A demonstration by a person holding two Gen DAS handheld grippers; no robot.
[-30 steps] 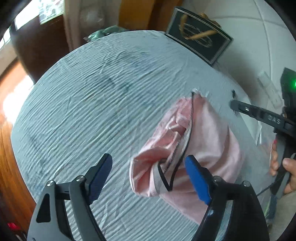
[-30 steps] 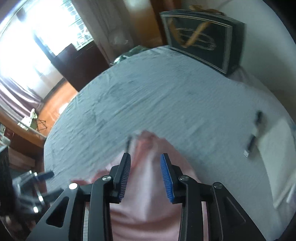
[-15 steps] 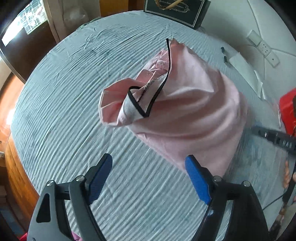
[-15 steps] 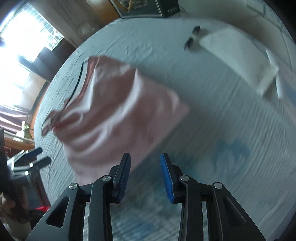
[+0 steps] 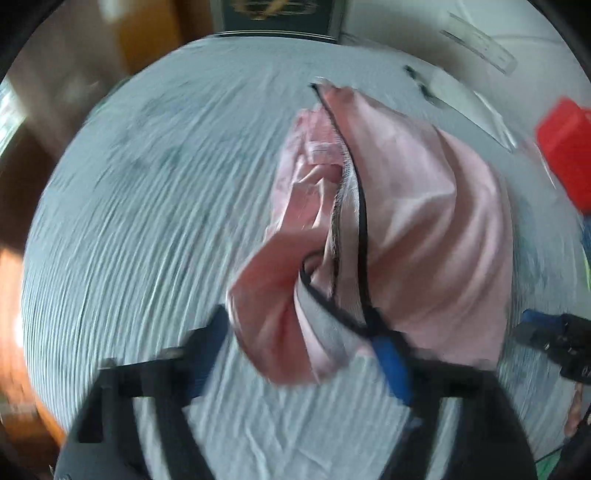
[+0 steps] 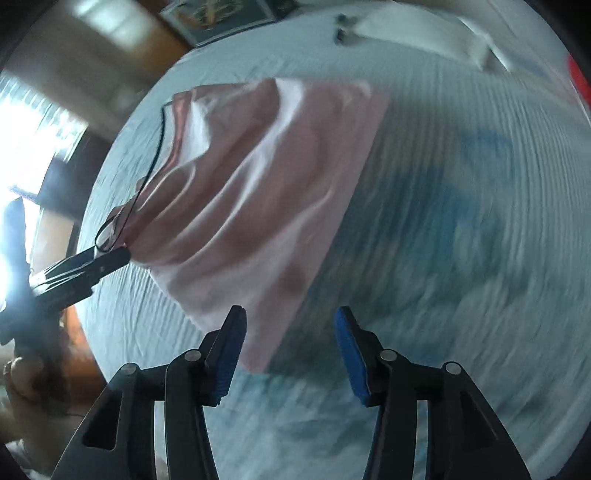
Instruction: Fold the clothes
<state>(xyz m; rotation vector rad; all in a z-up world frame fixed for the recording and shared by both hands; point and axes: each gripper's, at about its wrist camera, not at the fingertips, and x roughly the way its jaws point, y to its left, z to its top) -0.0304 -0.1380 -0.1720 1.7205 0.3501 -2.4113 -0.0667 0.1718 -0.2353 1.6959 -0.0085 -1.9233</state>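
A pink garment (image 5: 424, 206) with black trim lies crumpled on the blue-grey ribbed bed cover (image 5: 147, 221). In the blurred left wrist view my left gripper (image 5: 299, 343) is open, and the garment's bunched, trimmed end sits between its fingers. The right wrist view shows the same garment (image 6: 266, 184) spread out, with my left gripper (image 6: 99, 262) at its trimmed end. My right gripper (image 6: 290, 343) is open just over the garment's near corner, which lies beside its left finger. In the left wrist view the right gripper (image 5: 550, 339) shows at the right edge.
A dark framed box (image 5: 277, 14) stands at the back. Two pens (image 5: 417, 81) and white sheets (image 6: 406, 33) lie at the far right. A red object (image 5: 565, 147) sits on the right. A hand (image 6: 22, 373) holds the left gripper.
My left gripper has moved forward, so the garment's bunched end is now between its fingers. My right gripper's fingers have spread wider and come closer to the near corner.
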